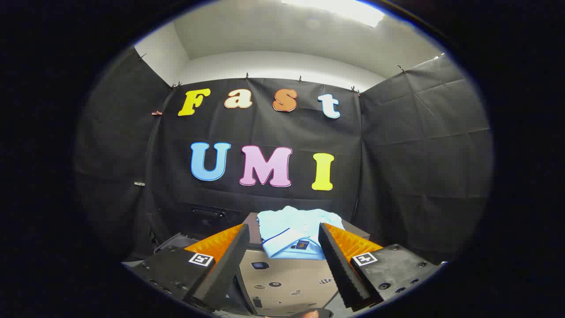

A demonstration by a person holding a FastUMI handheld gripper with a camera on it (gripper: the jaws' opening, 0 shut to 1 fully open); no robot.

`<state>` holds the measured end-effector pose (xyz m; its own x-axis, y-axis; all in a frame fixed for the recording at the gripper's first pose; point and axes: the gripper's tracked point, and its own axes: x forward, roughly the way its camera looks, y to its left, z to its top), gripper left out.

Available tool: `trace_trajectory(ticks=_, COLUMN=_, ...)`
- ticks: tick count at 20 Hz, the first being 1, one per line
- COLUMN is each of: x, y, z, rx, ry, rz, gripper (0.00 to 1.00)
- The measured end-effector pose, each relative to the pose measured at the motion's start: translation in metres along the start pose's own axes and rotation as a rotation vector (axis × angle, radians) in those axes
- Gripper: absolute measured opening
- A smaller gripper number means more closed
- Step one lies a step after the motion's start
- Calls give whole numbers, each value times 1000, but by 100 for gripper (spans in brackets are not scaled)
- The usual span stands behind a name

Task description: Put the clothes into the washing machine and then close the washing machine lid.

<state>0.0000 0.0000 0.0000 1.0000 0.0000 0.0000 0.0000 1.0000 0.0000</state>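
A light blue garment (295, 235) with a dark trim line and a small dark patch lies bunched on the top of a beige washing machine (287, 276), just ahead of my fingertips and partly between them. My gripper (284, 233) is open, its two fingers spread wide to either side of the cloth, with nothing pressed between them. The machine's front panel with several small marks shows below, between the fingers. I cannot tell from here whether the lid is open or down under the garment.
Black cloth walls close the booth behind and on both sides. A dark box-like object (207, 216) sits against the back wall to the left of the machine. A bright ceiling light (340, 9) is overhead.
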Motion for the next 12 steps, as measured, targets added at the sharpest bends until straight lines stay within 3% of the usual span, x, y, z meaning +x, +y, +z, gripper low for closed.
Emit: trace_trajectory(ticks=12, x=8, y=-4, z=0, rx=32, ry=0, rz=0, gripper=98)
